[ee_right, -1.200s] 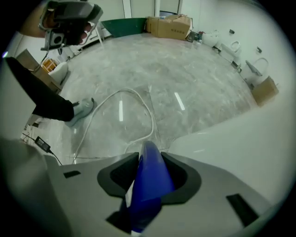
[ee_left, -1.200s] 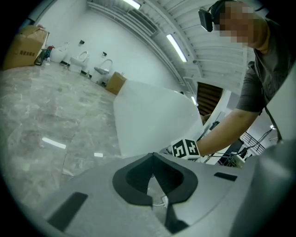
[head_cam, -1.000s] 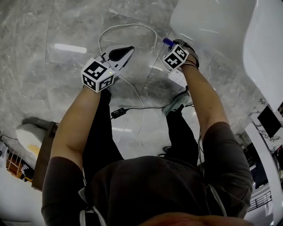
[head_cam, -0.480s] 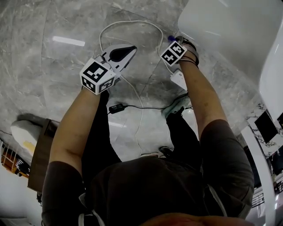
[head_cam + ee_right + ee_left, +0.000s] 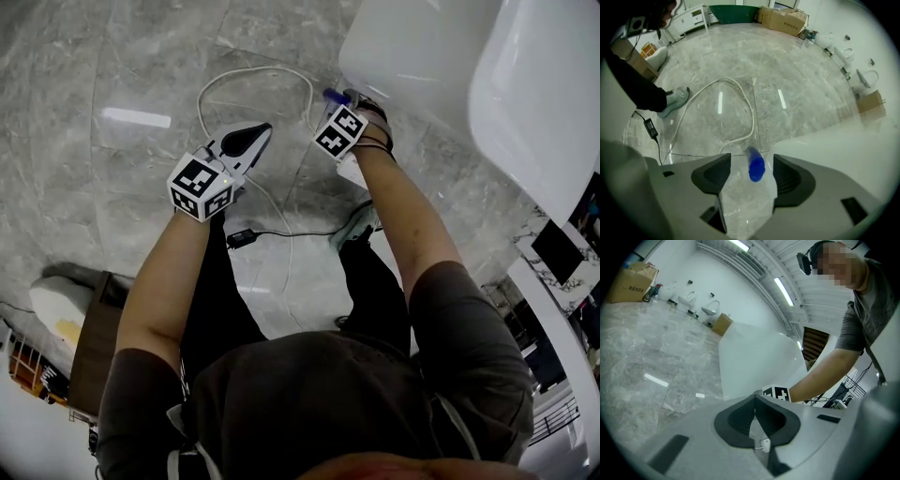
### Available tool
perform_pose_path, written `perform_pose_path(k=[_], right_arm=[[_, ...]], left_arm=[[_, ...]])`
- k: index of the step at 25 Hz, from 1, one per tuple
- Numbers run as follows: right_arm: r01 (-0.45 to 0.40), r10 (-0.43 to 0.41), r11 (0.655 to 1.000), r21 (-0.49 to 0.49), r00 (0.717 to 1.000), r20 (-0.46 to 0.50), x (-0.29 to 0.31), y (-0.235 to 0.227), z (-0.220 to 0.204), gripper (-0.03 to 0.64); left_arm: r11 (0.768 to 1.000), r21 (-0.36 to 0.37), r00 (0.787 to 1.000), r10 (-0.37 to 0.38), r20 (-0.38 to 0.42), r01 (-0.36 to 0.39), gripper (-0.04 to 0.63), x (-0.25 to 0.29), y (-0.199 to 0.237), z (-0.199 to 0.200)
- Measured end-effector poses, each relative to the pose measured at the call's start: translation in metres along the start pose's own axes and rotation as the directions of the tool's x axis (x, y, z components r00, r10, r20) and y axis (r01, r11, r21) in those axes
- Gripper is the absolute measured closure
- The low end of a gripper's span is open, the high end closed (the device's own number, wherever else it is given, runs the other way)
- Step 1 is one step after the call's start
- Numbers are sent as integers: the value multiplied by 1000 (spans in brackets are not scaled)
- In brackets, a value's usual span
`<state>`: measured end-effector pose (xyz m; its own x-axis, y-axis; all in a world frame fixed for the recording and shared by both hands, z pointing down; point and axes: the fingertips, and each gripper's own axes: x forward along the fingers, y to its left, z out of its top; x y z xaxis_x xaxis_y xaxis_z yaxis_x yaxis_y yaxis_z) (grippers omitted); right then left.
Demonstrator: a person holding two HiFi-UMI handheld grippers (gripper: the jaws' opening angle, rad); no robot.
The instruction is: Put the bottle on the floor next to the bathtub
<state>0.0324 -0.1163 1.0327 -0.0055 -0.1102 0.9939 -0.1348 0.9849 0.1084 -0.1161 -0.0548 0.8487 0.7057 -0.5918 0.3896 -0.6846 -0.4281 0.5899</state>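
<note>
Since a second ago both hands have slid a little leftward in the head view, and more of the tub fills its upper right. The left gripper (image 5: 262, 130) hovers over the marble floor (image 5: 141, 56), its fingers (image 5: 740, 416) pressed together with nothing between them. One white cable (image 5: 753, 115) loops on the floor and one black adapter (image 5: 242, 238) lies near the person's legs. The right gripper (image 5: 752, 177) is opening: its two fingers (image 5: 712, 176) stand apart on either side of the single blue-capped bottle (image 5: 756, 165) without pressing on it. The bottle stands just beside the wall of the one white bathtub (image 5: 422, 56). Each gripper carries one marker cube; print on the cardboard boxes is too blurred to read.
</note>
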Motion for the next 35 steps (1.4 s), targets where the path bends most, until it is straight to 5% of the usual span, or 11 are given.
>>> perform_pose_path(k=[8,17,22,27,35], right_arm=[[-32,18,990,138,995,101,-183,1,2,348],[-37,-59,956,292,948,314,-447,-21,-31,385],[-72,-167,906,418,846,507,-596,-39,-49,426],[-73,-266,886,457,728,632,-717,-51,-67,443],[-71,-387,861,503,549,741,-835,-67,-111,465]], left_arm=[[999,27,997,-21,73,19,589,-26,-96,115],[989,141,998,-58,25,53,589,-90,-267,249],[970,229,992,-97,77,77,589,-134,-355,328],[916,389,980,-158,118,101,589,-173,-438,394],[884,461,938,-225,264,82,589,-208,-503,472]])
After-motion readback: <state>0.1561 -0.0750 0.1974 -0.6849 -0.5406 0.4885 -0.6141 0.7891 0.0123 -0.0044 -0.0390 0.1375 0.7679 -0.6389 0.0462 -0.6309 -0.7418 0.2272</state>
